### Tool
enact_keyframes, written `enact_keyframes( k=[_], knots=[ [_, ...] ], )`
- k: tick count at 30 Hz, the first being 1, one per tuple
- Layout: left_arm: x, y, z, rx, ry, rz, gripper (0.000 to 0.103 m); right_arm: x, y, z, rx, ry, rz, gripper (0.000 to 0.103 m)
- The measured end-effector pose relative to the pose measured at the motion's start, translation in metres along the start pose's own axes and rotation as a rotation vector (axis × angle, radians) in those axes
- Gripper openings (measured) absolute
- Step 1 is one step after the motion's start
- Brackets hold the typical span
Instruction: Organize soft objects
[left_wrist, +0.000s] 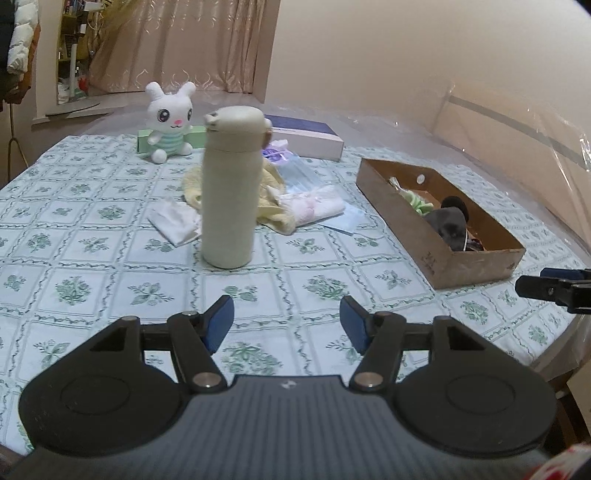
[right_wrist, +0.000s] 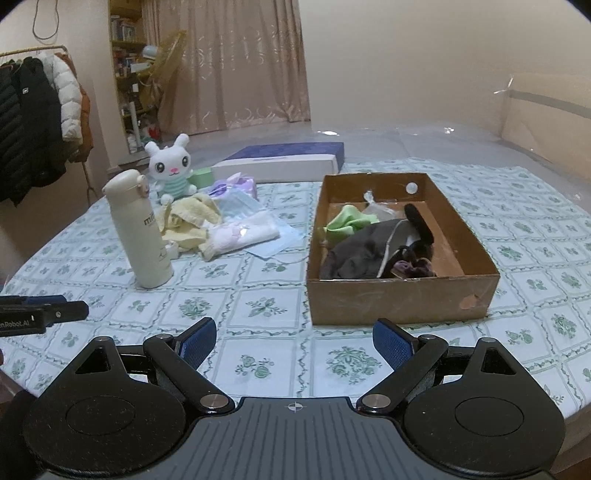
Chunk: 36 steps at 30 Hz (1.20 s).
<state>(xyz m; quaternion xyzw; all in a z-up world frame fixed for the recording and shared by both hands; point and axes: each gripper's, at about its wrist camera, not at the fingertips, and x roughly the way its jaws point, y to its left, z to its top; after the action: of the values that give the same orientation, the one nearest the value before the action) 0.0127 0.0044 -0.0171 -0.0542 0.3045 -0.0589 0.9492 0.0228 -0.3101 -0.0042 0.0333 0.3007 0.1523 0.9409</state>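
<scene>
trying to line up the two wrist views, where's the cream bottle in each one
Left wrist view: the cream bottle stands upright at centre, straight ahead of the left claw, hiding part of the yellow cloth.
Right wrist view: the bottle stands left of centre, left of the cardboard box.
Shared landmark: the white bunny plush sits behind the bottle in both views.

Bare tablecloth (left_wrist: 288, 291) seen open ahead of both grippers, tall cream flask (left_wrist: 229, 188) stood upright before the pile of cloths (left_wrist: 291, 206), approach from the near side blocked there, cardboard box (right_wrist: 399, 295) walled on all sides, entered only from above.
</scene>
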Motion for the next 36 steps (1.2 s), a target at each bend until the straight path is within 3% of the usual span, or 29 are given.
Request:
enact_keyframes(
  k=[6,12,21,30,36],
  knots=[
    [-0.006,0.023,0.001,-0.001,0.006,0.005,0.064,0.007,0.007,0.001,-0.028,0.014,0.012,0.091],
    [-0.007,0.047,0.006,0.084,0.023,0.012,0.064,0.018,0.016,0.007,-0.112,0.017,0.046,0.091],
    [0.008,0.092,0.032,0.297,0.022,-0.029,0.064,0.049,0.020,0.030,-0.370,0.019,0.104,0.091],
    [0.045,0.126,0.064,0.629,0.044,-0.094,0.067,0.108,0.028,0.069,-0.703,0.052,0.212,0.091],
    [0.080,0.144,0.086,0.734,0.093,-0.141,0.069,0.155,0.042,0.085,-0.902,0.076,0.251,0.091]
  ],
)
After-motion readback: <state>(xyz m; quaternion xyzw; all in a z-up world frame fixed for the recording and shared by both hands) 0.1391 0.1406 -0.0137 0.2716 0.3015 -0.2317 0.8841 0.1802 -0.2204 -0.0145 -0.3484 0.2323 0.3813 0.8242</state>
